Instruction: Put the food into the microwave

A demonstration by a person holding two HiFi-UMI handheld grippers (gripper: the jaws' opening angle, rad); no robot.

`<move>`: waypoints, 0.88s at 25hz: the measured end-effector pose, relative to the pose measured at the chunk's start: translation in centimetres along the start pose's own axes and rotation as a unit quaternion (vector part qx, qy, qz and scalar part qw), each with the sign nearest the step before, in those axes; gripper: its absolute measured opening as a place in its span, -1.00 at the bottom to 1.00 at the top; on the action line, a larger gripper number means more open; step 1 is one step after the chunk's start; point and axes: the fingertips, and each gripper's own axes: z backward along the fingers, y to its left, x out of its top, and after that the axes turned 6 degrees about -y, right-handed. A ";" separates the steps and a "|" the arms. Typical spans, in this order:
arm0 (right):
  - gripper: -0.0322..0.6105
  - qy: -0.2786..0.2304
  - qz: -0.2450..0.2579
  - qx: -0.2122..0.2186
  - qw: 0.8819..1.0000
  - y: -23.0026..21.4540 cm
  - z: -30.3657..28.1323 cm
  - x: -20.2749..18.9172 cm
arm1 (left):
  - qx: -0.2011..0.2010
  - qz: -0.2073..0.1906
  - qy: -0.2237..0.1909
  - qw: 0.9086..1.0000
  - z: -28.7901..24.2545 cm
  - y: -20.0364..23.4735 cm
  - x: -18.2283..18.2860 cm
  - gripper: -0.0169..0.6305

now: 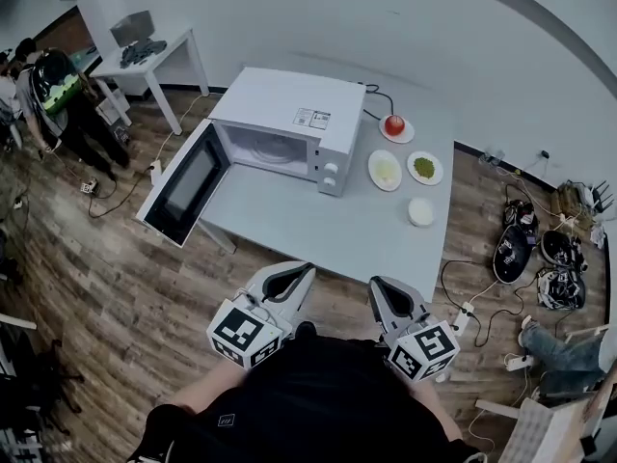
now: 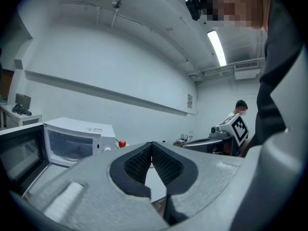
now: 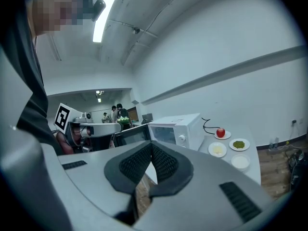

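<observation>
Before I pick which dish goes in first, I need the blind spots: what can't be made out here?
Pale food: too small in the head and right gripper views to name.
White dish: too small, white on white; contents unclear in both views.
Microwave cavity: head view, its own roof hides most of it.
All food but the apple: left gripper view, hidden behind the left gripper.

Bright, even light; fisheye-warped edges

White microwave, door swung open — red apple beside it.
</observation>
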 end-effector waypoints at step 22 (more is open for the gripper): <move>-0.85 0.018 0.074 -0.002 0.997 -18.2 -3.6 0.7 | -0.014 0.003 0.023 1.000 -19.3 1.4 -3.1 -0.92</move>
